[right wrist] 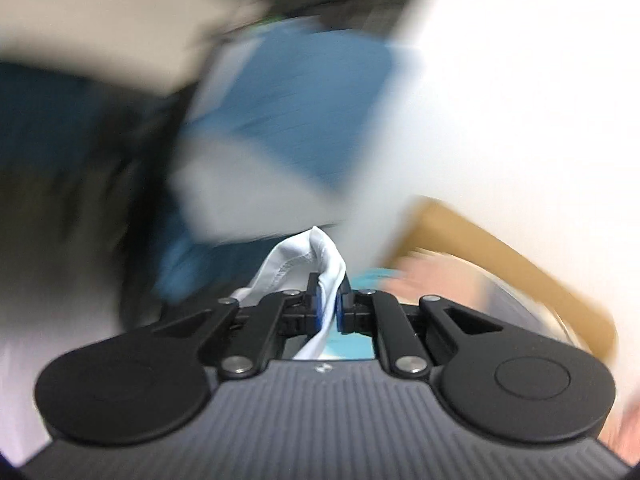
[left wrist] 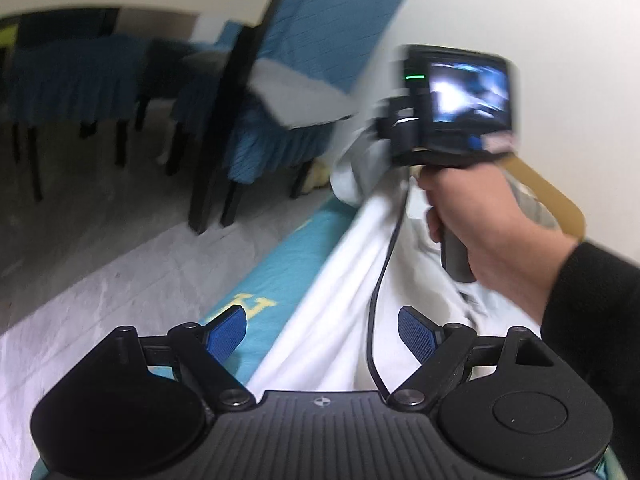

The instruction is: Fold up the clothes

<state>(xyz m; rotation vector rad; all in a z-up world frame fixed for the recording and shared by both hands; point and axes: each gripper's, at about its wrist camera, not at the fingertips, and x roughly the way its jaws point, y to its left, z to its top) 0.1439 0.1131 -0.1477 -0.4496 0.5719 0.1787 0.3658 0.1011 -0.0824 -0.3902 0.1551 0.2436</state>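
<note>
Right gripper (right wrist: 329, 304) pinches the white garment (right wrist: 320, 256) at frame centre. Left gripper (left wrist: 320, 330) hangs wide, empty, above its drape. Cloth looks light, limp, slippery; best taken at a hem.

A chair with a blue cover (left wrist: 316, 40) and dark legs stands far in the middle. More blue-covered chairs (left wrist: 72, 76) stand far left on the grey floor (left wrist: 100, 224). A white wall (left wrist: 520, 12) fills the right side.
</note>
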